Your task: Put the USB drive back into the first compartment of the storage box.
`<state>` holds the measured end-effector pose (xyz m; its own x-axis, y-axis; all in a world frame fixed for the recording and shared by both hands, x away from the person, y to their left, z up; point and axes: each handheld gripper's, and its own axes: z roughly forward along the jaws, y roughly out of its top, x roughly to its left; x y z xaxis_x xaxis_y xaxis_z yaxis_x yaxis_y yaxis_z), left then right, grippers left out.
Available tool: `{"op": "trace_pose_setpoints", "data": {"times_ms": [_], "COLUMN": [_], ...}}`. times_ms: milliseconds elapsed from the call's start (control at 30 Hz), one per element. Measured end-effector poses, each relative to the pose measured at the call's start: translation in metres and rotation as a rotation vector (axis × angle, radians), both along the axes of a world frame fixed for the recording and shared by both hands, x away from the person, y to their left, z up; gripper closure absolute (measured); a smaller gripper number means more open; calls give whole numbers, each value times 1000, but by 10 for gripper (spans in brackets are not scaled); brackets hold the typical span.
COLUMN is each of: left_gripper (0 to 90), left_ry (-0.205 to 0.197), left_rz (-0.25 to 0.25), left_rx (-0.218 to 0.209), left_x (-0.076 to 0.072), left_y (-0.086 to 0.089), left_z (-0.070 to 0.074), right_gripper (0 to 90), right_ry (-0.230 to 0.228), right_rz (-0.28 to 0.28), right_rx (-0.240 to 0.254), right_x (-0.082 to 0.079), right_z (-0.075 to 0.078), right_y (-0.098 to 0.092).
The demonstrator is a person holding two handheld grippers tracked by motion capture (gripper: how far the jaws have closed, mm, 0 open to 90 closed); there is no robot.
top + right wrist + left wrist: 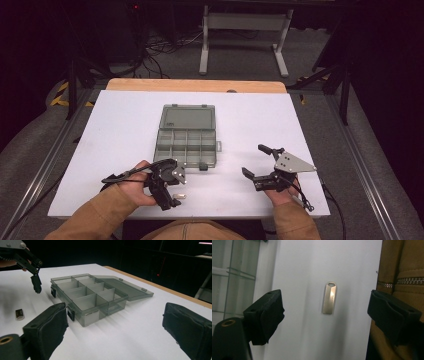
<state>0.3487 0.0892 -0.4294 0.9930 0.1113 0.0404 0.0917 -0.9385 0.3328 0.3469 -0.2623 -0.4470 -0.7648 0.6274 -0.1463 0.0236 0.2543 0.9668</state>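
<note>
Left tongs (325, 312) are sitting closest to the camera, hovering over the small metal USB stick (329, 298) with the jaws spread wide on either side of it. Pads aren't touching the stick; clear gap on both sides, so released, nothing gripped. Stick is lying flat on the white desk (312, 262), near the front edge, just in front of the person's tan jacket (407, 265).

From the high view: left tongs (167, 192) are pointing down at the desk near the person's left hand (132, 187), with the stick (181, 195) lying just beside the tips. Stick is sitting apart from the grey compartment box (187, 145), just in front of its near left corner.

Box is lying open mid-desk, lid (189, 117) folded flat toward the far side, compartments facing up. Can't tell from these shots whether anything is lying in them.

Right tongs (252, 160) are being held over the desk to the right of the box, jaws standing wide apart, nothing between them, released. Right gripper view is looking across the desk with the tongs (115, 325) open toward the box (90, 297), the stick (20, 314) lying at far left and the left tongs (37, 283) hanging above it.
</note>
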Motion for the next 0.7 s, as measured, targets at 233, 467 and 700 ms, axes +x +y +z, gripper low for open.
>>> {"op": "trace_pose_setpoints", "data": {"times_ms": [233, 467, 700], "left_gripper": [221, 359, 470], "left_ry": [37, 60, 55], "left_rz": [-22, -36, -40], "left_rx": [-25, -33, -15], "left_x": [0, 0, -1], "left_y": [0, -1, -2], "left_z": [-6, -13, -16], "right_gripper": [68, 69, 70], "right_ry": [-4, -7, -5], "right_rz": [2, 3, 3], "right_rx": [-2, -5, -9], "right_x": [0, 0, 0], "right_z": [0, 0, 0], "right_y": [0, 1, 1]}}
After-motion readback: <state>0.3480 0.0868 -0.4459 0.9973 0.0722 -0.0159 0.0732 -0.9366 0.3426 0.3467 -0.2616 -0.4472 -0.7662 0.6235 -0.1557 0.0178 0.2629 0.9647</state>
